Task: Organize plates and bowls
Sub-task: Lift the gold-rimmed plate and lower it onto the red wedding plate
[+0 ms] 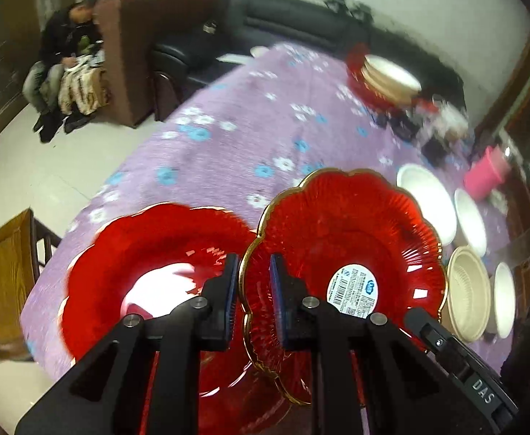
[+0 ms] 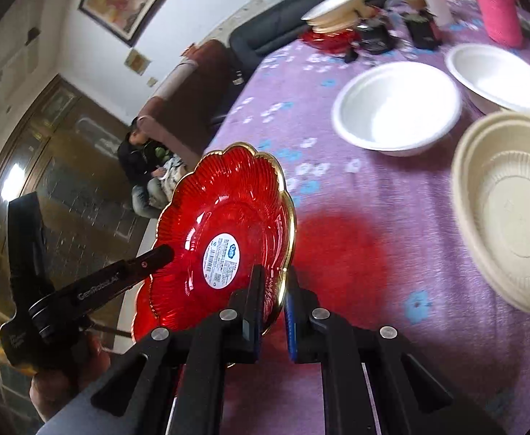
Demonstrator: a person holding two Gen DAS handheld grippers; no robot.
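A red glass plate with a gold scalloped rim and a white label (image 1: pixel 344 250) (image 2: pixel 225 239) is held tilted above the purple tablecloth. My left gripper (image 1: pixel 253 290) is shut on its near-left rim. My right gripper (image 2: pixel 274 304) is shut on its opposite rim; its arm tip shows in the left wrist view (image 1: pixel 446 351). A second red plate (image 1: pixel 149 282) lies on the cloth to the left, blurred. White bowls (image 2: pixel 395 105) (image 2: pixel 497 76) and a beige ribbed bowl (image 2: pixel 511 210) sit to the right.
A stack of bowls on red plates (image 1: pixel 384 79) stands at the table's far side, beside dark clutter and a pink cup (image 2: pixel 497 7). A wooden chair (image 1: pixel 4 275) stands at the table's left edge. A person (image 1: pixel 65 58) sits on a sofa beyond.
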